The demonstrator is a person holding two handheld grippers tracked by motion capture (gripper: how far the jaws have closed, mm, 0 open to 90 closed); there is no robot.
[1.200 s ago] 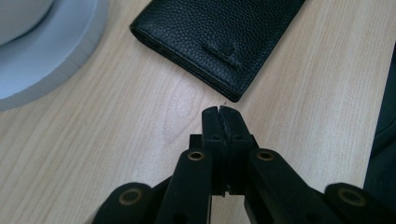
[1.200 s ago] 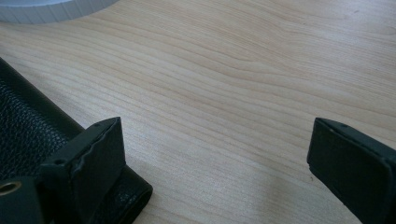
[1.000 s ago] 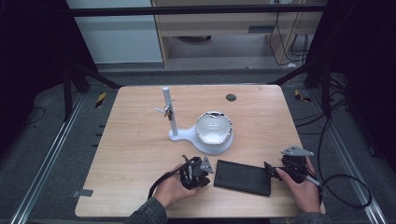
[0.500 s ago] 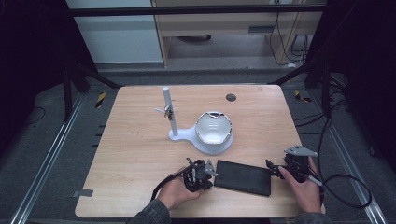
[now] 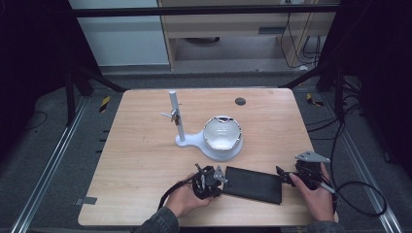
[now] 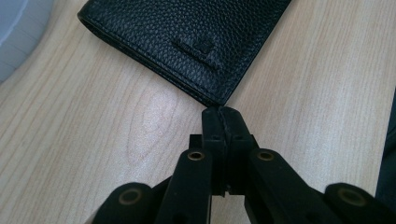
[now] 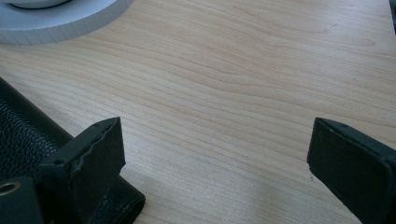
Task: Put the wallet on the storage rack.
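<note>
Left tongs (image 6: 219,112): jaws pressed together, empty, tips at the wallet's corner.
Right tongs (image 7: 215,163): jaws wide, nothing between them.
Wallet (image 5: 253,184): flat on the table (image 5: 141,160), between both tongs.
White stand (image 5: 214,141): beyond the wallet, well apart from the tongs.

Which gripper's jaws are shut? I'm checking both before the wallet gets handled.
The left gripper: its jaws meet at the black wallet's corner, while the right gripper's stand wide apart.
</note>
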